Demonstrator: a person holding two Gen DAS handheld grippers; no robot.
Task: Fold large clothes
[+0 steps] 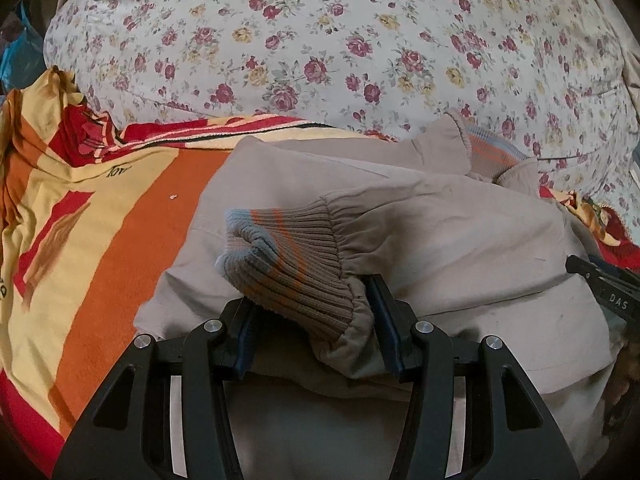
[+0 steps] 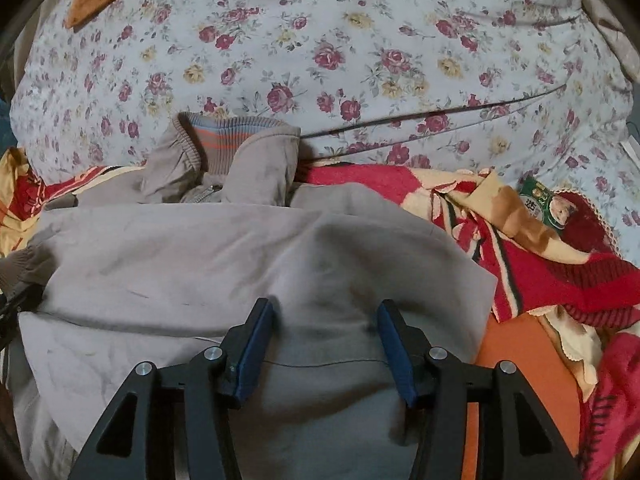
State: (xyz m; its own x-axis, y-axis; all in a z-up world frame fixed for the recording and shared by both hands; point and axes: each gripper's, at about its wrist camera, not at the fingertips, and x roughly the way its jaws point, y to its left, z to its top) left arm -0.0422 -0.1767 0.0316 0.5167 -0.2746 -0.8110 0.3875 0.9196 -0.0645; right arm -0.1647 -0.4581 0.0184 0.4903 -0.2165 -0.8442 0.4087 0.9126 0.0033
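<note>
Beige jacket (image 1: 440, 240) lies crumpled on an orange, yellow and red blanket (image 1: 100, 220) over a bed with a floral sheet (image 1: 320, 40). Left gripper (image 1: 312, 312): jaws spread, with the jacket's ribbed sleeve cuff (image 1: 288, 252) sitting between them; whether the pads touch the cuff cannot be told. Right gripper (image 2: 326, 328): jaws spread, poised just over a fold of the jacket body (image 2: 240, 260), fabric bulging between the fingers. Ribbed collar (image 2: 236, 136) lies at the far end, near the sheet.
</note>
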